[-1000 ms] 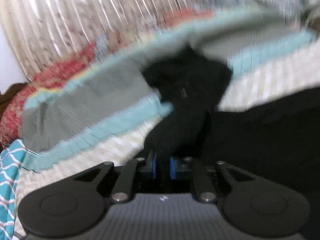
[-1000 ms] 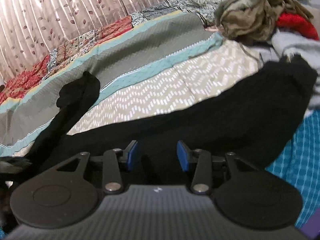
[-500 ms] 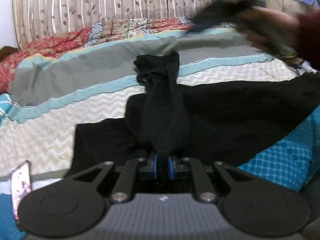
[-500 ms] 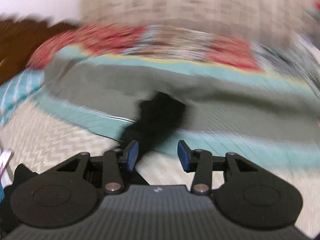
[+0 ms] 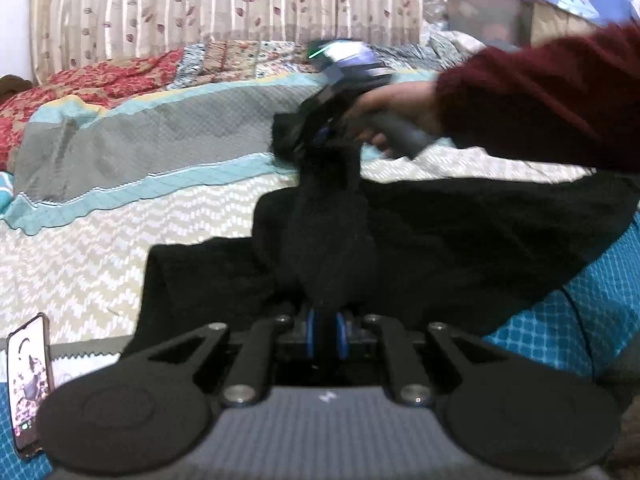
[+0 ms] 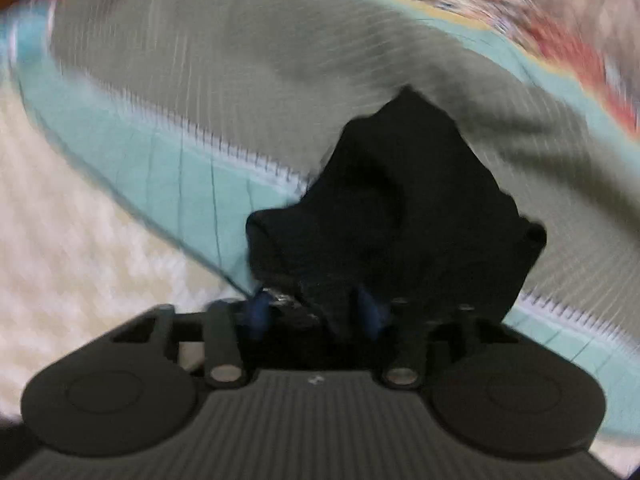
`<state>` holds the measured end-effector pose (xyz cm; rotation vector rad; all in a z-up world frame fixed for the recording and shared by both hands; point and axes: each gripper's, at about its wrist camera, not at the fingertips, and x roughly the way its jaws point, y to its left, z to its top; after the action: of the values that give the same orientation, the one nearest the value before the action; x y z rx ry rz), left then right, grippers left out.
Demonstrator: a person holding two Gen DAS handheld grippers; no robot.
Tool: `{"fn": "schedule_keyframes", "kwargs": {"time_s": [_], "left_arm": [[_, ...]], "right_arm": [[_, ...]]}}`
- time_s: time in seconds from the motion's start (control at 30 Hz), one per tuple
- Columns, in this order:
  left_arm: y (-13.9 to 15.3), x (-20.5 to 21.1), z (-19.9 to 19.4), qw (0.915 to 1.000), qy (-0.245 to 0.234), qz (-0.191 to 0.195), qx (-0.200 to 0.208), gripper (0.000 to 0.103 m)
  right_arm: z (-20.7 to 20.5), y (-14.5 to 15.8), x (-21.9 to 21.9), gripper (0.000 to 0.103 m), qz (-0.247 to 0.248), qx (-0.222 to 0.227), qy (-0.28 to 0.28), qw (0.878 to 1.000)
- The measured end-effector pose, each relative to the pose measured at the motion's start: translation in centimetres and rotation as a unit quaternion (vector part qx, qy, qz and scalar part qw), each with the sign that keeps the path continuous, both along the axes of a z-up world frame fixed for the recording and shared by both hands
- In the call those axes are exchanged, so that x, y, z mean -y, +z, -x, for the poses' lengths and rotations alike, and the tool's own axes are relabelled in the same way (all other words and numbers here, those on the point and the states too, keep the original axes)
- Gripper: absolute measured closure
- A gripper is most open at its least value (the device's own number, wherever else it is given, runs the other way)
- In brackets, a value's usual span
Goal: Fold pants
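While the black pants [image 5: 460, 240] lie spread across the bed [image 5: 80, 240], one bunched strip of them rises from the left hand-held gripper [image 5: 325, 330] toward the far side. That left hand-held gripper is nearly closed, its blue pads [image 5: 311, 330] pinching the black cloth between them. At the far end of the raised strip, the right hand-held gripper [image 5: 320, 136] meets the cloth, carried by a hand [image 5: 392, 108] in a dark red sleeve [image 5: 540, 96] that reaches in from the right. In the right wrist view, which is blurred, the right hand-held gripper's [image 6: 316, 312] jaws have just been closing, and a crumpled end of the pants [image 6: 400, 208] sits between its blue pads [image 6: 258, 312]; the pads look pressed into the cloth, with only a narrow gap left. Under everything is a quilt [image 5: 140, 136] banded in grey, teal and cream zigzag, with a red patterned part at the back. A phone [image 5: 28, 384] lies at the near left edge of the bed. Behind the bed hangs a striped curtain [image 5: 200, 8] with a leaf print.
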<state>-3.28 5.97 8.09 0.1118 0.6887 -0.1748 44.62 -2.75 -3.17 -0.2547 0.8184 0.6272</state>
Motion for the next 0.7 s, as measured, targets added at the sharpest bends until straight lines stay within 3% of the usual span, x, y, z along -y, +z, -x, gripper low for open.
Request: {"fn": "schedule_keyframes", "kwargs": {"time_s": [0.07,0.17,0.3,0.4,0.5,0.7], "left_arm": [[0.7,-0.5,0.0,0.9998,0.012,0.002,0.013,0.093],[2.2,-1.1,0.5,0.998,0.034,-0.012,0.052,0.093],[4.9,-2.9,1.7,0.9894,0.087,-0.027,0.113,0.093],[6.7,-5.3,2.3,0.9801,0.151,-0.019,0.127,0.093],[7.7,-7.6,3.3,0.9716,0.203,0.015,0.12,0.093],[8.7,-11.0,4.5,0.951,0.276,0.054,0.128,0.093]], "right_arm": [[-0.2,2.7,4.1,0.086,-0.08,-0.022,-0.035,0.996],[1.1,6.8,11.5,0.086,-0.184,-0.041,-0.065,0.98],[4.2,10.3,20.4,0.088,-0.262,-0.072,-0.094,0.958],[6.0,11.6,25.8,0.089,-0.31,-0.098,-0.131,0.937],[9.4,14.0,30.8,0.09,-0.325,-0.033,-0.192,0.925],[16.8,19.5,41.5,0.09,-0.39,0.091,-0.286,0.87]]}}
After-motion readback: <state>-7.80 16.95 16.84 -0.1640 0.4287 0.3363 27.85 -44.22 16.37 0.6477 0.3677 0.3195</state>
